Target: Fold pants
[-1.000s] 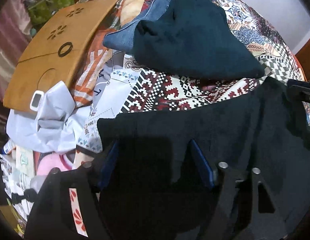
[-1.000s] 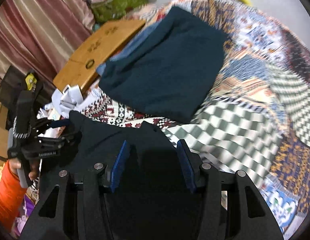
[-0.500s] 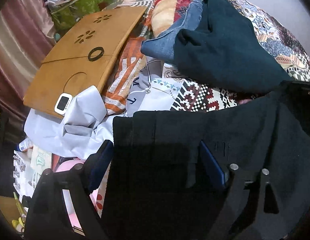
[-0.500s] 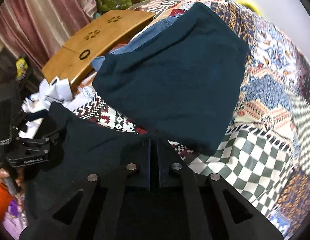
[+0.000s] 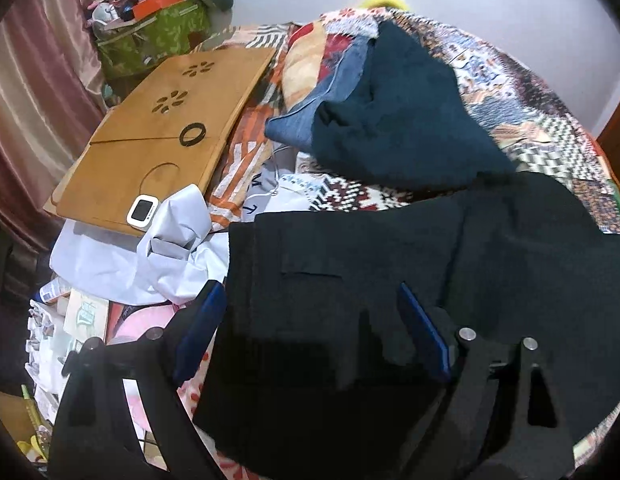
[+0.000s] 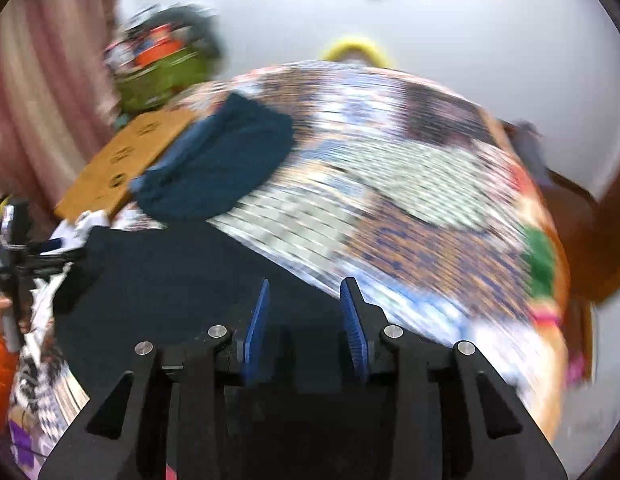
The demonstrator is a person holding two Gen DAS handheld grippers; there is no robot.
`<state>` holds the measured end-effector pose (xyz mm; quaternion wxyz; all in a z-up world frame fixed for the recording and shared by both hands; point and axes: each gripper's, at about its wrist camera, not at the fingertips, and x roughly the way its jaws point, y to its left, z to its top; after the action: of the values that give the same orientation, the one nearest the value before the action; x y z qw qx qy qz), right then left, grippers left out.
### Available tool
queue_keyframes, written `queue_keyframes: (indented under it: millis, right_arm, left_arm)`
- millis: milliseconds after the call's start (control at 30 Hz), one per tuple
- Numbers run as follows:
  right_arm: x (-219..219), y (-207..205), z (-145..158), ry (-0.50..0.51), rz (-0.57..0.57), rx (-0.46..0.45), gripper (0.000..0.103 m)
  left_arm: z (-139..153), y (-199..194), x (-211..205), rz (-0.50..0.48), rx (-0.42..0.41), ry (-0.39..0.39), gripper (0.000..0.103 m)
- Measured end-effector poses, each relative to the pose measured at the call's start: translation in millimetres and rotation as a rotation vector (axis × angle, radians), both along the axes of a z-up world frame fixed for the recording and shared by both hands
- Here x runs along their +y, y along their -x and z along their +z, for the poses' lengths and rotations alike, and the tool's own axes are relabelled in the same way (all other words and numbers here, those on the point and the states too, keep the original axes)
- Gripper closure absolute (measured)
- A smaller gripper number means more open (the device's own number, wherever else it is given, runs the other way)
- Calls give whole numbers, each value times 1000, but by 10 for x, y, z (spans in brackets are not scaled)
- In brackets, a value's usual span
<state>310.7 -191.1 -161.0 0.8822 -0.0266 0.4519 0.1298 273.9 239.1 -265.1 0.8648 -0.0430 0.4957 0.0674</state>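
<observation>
My left claw (image 5: 310, 320) is standing open over the black pants (image 5: 390, 248) lying on the bed (image 5: 530, 112).

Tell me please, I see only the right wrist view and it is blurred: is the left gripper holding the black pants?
Observer: No. In the left wrist view the left gripper has its jaws wide apart, and the black pants lie under them.
Operator: Can you see any detail on the pants there?
Observer: Yes, a pocket slit faces up, just ahead of the jaws.
Operator: Is anything hard lying near that side?
Observer: A small white device with a dark screen lies on the wooden board, left of the pants.
</observation>
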Motion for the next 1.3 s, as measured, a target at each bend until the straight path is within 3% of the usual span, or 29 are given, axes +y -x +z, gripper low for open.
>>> queue_keyframes:
  millis: [200,367,600,800,833,867,900,967,1200,1300]
  right_arm:
    - [-781,650,-144,9,-230,38,70]
    - [-1047,950,-473,-36,-335,115,70]
    - [-1114,993,-808,-139,-373,174,70]
    - [-1066,936,-971,-103,-383,157,70]
    - [-1037,948,-985,-79,-383,145,73]
    - [-1007,950,-987,-49,-378,134,84]
    - [-985,946,-976,-49,-353,133,92]
    - [-996,959,-917,-65,-332,132,96]
    - [-1089,953,-290,-75,-214,47,97]
    - [-1309,934,10,-141,-201,27,97]
  left_arm:
    - [128,273,-193,-42,-17,8,15]
    - [81,521,-378,-78,2,-17,15]
    - [-190,712,-562,-101,75,-43,14]
    - [-225,750,-526,-52,75,-7,13]
    - [-238,745,-516,-41,78,3,13]
    - [-246,734,-504,-34,81,9,13]
    - [-249,723,-507,-28,85,11,13]
    - [-237,711,-508,-23,90,8,13]
    - [-93,706,-505,-12,72,-41,13]
    - [-9,704,-473,13,54,-29,13]
